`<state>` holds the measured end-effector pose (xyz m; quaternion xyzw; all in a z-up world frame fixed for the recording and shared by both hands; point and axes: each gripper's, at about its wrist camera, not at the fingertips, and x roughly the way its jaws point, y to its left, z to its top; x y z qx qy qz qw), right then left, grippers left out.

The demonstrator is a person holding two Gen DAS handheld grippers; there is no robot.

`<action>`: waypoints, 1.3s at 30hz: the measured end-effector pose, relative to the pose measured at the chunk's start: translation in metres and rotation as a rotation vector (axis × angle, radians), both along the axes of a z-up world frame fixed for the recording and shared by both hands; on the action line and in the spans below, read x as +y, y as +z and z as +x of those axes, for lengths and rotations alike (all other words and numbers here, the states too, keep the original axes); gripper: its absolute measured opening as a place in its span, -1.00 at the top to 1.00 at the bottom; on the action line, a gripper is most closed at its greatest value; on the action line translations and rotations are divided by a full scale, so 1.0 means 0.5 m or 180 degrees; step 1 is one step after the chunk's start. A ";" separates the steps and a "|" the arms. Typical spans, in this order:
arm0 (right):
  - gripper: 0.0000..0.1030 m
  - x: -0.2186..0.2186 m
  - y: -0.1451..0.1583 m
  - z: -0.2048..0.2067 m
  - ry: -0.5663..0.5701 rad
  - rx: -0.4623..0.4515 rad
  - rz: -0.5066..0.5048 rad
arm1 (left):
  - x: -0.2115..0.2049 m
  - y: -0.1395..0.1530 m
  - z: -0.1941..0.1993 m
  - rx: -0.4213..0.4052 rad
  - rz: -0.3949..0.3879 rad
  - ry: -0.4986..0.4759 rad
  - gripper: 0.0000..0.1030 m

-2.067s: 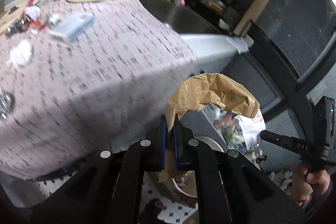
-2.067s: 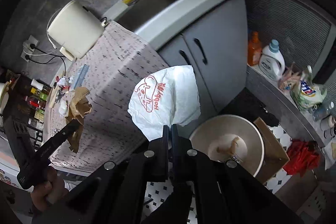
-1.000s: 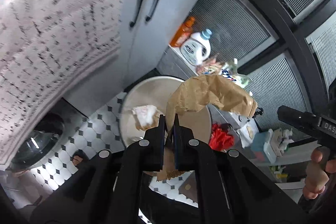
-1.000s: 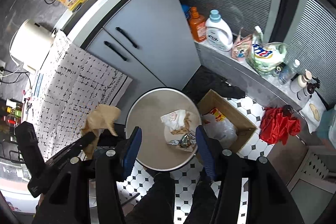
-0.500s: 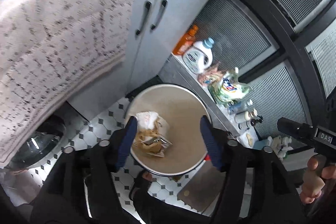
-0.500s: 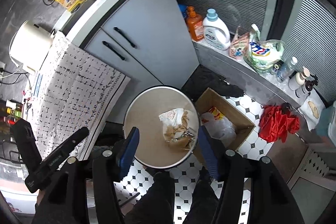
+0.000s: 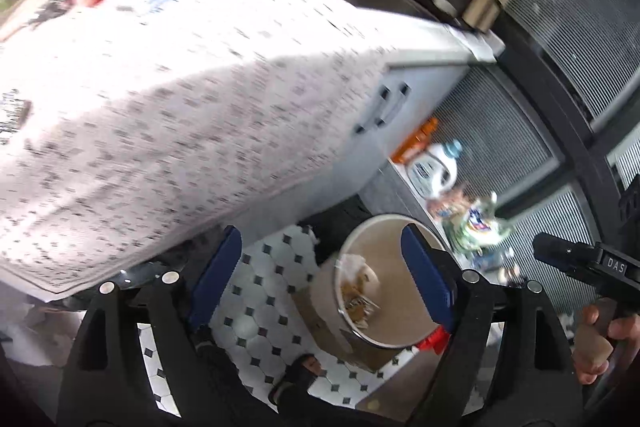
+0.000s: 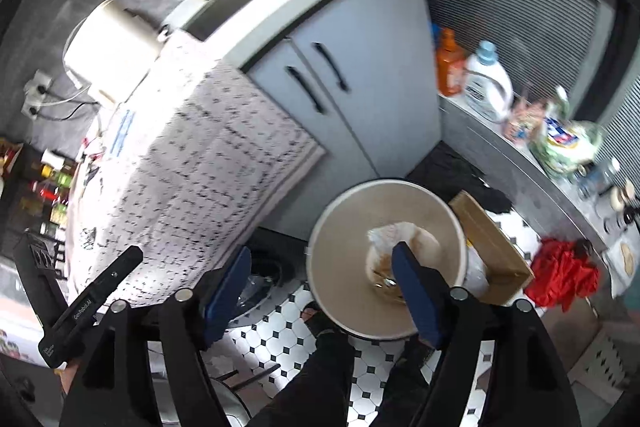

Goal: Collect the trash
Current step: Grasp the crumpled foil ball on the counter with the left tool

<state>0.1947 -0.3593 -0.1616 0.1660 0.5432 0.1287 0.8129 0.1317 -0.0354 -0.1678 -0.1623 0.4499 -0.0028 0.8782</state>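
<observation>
Tabletop (image 7: 168, 75) with the black-flecked white cloth fills the space up and left of both sets of jaws; grey cabinet (image 8: 360, 75) with two black handles beyond it. Checkered tile floor (image 7: 272, 275) shows straight between the left jaws. Round beige trash bin (image 8: 344, 267) stands on the floor, beside a cardboard box (image 8: 492, 247); in the left wrist view it sits behind the right-hand blue pad, in the right wrist view likewise, mostly between the pads and to the right. Crumpled trash (image 8: 400, 239), white and brown paper, lies inside the bin, down below the jaws, touching neither. Left gripper (image 7: 320, 271): jaws wide and opening, nothing between them. Right gripper (image 8: 320, 283): same, jaws spread and opening, empty. Detergent bottles (image 8: 484, 83) on a ledge further right. Person's hand (image 7: 596, 339) grips the right gripper's handle.
</observation>
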 end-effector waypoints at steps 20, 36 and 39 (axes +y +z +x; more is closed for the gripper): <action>-0.85 0.328 0.105 0.102 0.0453 -0.0349 0.0010 | 0.380 0.083 -0.057 -0.0329 0.0288 0.1207 -0.60; -0.85 0.611 0.160 0.146 0.0966 -0.0482 -0.0124 | 0.497 0.034 -0.004 -0.0109 0.0117 0.0960 0.10; -0.85 0.676 0.157 0.150 0.1140 -0.0505 -0.0129 | 0.538 0.046 -0.017 -0.0150 0.0116 0.1062 0.10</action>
